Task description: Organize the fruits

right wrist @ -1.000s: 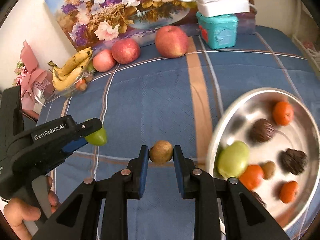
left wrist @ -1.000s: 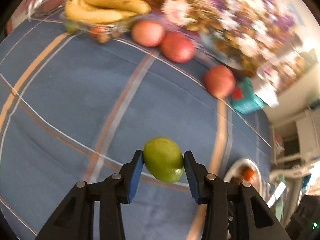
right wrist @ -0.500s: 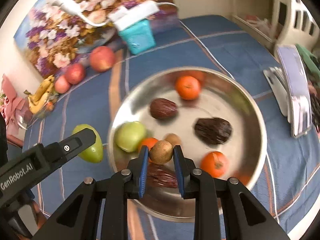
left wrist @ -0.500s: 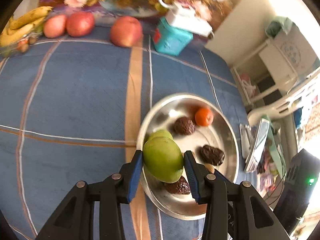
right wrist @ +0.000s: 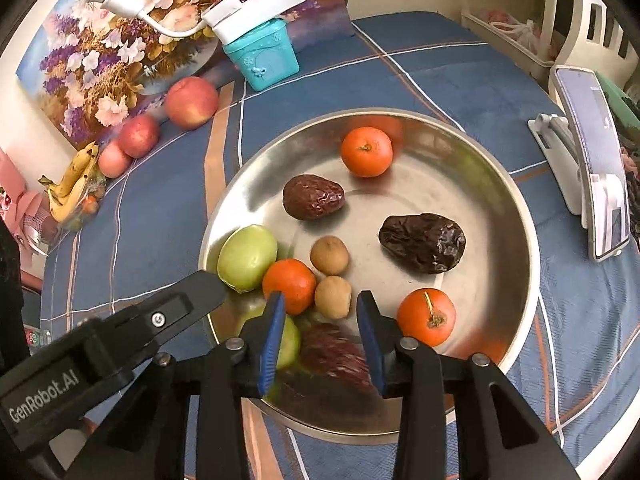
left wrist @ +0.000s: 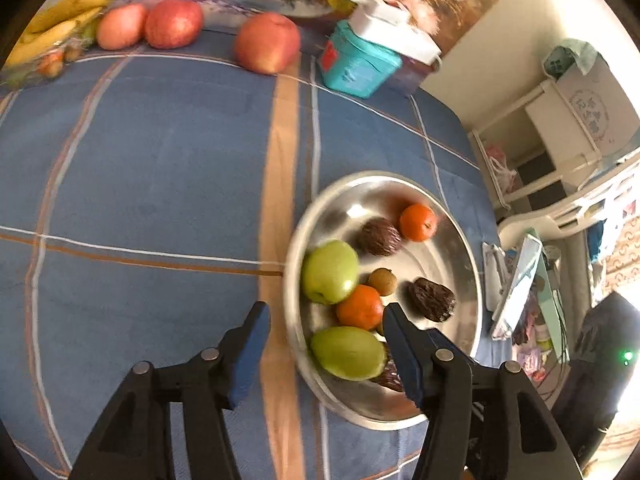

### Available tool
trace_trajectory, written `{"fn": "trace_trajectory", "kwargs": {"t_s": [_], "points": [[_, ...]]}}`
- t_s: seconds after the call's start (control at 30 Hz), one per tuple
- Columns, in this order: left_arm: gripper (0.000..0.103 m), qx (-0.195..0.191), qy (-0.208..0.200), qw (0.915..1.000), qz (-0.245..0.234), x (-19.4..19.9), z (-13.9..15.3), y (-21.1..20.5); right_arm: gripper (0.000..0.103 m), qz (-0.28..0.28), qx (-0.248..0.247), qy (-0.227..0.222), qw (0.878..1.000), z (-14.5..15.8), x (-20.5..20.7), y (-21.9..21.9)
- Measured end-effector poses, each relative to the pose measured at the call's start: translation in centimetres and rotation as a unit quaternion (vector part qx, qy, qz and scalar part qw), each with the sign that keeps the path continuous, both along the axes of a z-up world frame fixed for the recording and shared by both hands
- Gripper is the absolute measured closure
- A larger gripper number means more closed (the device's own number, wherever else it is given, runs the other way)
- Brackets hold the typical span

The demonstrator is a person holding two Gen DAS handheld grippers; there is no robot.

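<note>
A: Left gripper (left wrist: pixel 326 336), state?
B: Jaws spread wide, nothing between the pads in contact. The green mango (left wrist: pixel 347 353) lies in the metal bowl (left wrist: pixel 472 264), at its near left edge, in the gap between the fingers but nearer the right one. Whether it touches that finger I cannot tell.

A: Right gripper (right wrist: pixel 320 320)?
B: Also parted, holding nothing. The small brown fruit (right wrist: pixel 333 297) sits in the bowl (right wrist: pixel 516 216) between the fingertips, just beyond them, apart from both pads. It touches an orange (right wrist: pixel 289 286) on its left; a second small brown fruit (right wrist: pixel 329 255) lies just beyond it.

A: Other bowl contents, right wrist view?
B: Green apple (right wrist: pixel 247 258) at the left wall, touching that orange. One orange (right wrist: pixel 366 152) at the far side, another (right wrist: pixel 426 317) near right. Two dark wrinkled fruits: reddish one (right wrist: pixel 313 202) centre-far, blacker one (right wrist: pixel 423 243) to the right. A third dark one (right wrist: pixel 334 354) lies under the right gripper, blurred.

A: Outside the bowl?
B: Blue plaid cloth (left wrist: pixel 160 160). Three red apples along the far edge, the nearest of them (left wrist: pixel 267 43) beside a teal box (left wrist: pixel 358 65). Bananas (left wrist: pixel 60 24) far left. A phone on a stand (right wrist: pixel 592 160) to the right.
</note>
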State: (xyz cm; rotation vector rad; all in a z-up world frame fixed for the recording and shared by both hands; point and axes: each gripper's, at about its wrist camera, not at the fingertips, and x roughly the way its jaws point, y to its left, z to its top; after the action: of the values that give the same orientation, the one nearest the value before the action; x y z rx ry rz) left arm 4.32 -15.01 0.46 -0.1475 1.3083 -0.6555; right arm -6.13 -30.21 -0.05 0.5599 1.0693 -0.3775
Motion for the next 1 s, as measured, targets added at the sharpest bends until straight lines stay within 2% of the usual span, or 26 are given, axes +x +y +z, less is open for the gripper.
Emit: {"fn": "trace_trajectory", "kwargs": {"t_s": [0.03,0.07,0.1,0.17,0.27,0.37,0.43,0.47,0.5,0.67,1.0], "points": [[0.032,0.009,-0.009,0.9999,0.006,0.1,0.1,0.2,0.065,0.0,-0.003,-0.003,1.0,0.1,-0.2,0.0],[0.021,0.033,-0.029,0.9988,0.02,0.2,0.4,1.0,0.063,0.0,-0.006,-0.005,1.0,0.3,-0.3,0.2],[0.009,0.052,-0.043,0.9973,0.029,0.3,0.5,1.2,0.056,0.001,-0.01,-0.007,1.0,0.4,-0.5,0.4],[0.0,0.103,-0.068,0.991,0.052,0.4,0.5,2.7,0.041,0.004,-0.013,-0.011,1.0,0.5,-0.8,0.7],[0.0,0.14,-0.07,0.9849,0.075,0.4,-0.2,4.7,0.032,0.01,-0.017,-0.014,1.0,0.4,-1.2,1.4],[0.0,0.153,-0.07,0.9818,0.088,0.1,-0.4,6.1,0.03,0.021,-0.022,-0.009,1.0,0.1,-1.2,2.2],[0.0,0.157,-0.083,0.9795,0.094,-0.5,0.0,6.9,0.02,0.029,-0.03,-0.011,0.999,0.1,-1.3,2.8],[0.0,0.158,-0.091,0.9785,0.096,-0.8,0.3,7.3,0.012,0.033,-0.036,-0.015,0.999,0.2,-1.4,3.1],[0.0,0.157,-0.096,0.9781,0.097,-1.2,0.5,7.5,0.01,0.037,-0.041,-0.019,0.998,0.3,-1.4,3.4],[0.0,0.161,-0.12,0.9761,0.081,-2.7,1.5,9.0,0.008,0.052,-0.06,-0.022,0.997,0.6,-2.1,5.0],[0.0,0.213,-0.156,0.9613,0.08,-5.0,2.4,9.5,0.008,0.067,-0.083,-0.022,0.994,1.0,-3.3,7.2]]}}
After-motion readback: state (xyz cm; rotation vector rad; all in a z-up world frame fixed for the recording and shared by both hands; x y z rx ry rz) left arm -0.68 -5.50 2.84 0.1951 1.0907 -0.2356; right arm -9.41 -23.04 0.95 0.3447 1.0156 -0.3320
